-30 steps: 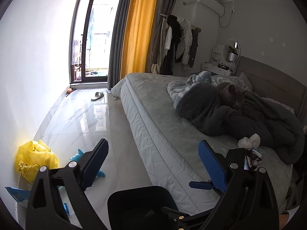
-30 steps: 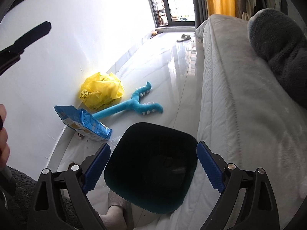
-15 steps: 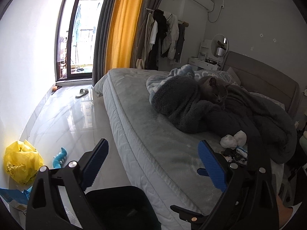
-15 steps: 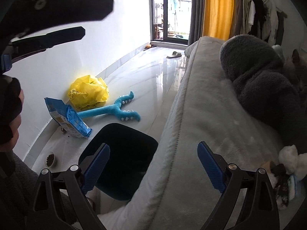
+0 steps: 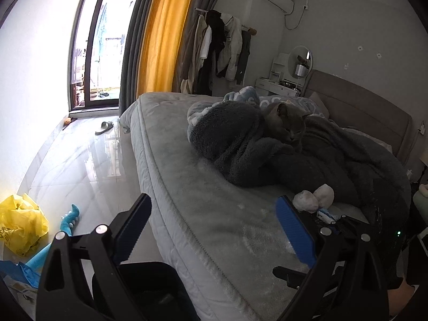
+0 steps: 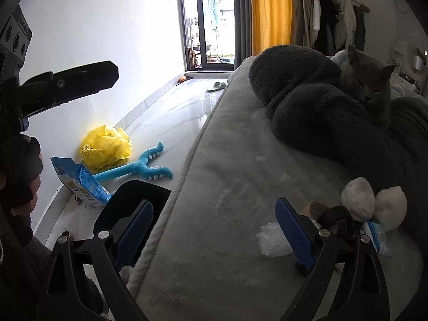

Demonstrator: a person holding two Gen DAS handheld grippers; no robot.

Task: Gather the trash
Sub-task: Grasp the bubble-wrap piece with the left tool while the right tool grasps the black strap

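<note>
A pile of trash lies on the grey bed point(image 6: 227, 187) near its near right corner: two crumpled white tissue balls point(image 6: 358, 200), a clear plastic scrap point(image 6: 270, 238), a dark wrapper point(image 6: 337, 214) and a blue-white packet point(image 6: 374, 232). The tissue balls also show in the left wrist view point(image 5: 313, 198). A black bin point(image 6: 133, 200) stands on the floor beside the bed, also in the left wrist view point(image 5: 149, 289). My right gripper point(image 6: 214, 232) is open and empty above the bed edge, left of the pile. My left gripper point(image 5: 214, 230) is open and empty over the bed edge.
A grey cat point(image 5: 289, 123) lies on dark blankets point(image 5: 240, 147) on the bed. On the floor by the white wall lie a yellow plastic bag point(image 6: 107, 147), a blue snack bag point(image 6: 80, 182) and a blue toy point(image 6: 139, 168). A slipper point(image 5: 104, 127) lies near the balcony door.
Both grippers have swung from the floor and bin toward the bed. The trash pile has come nearer and into the right wrist view. Both stay open.
</note>
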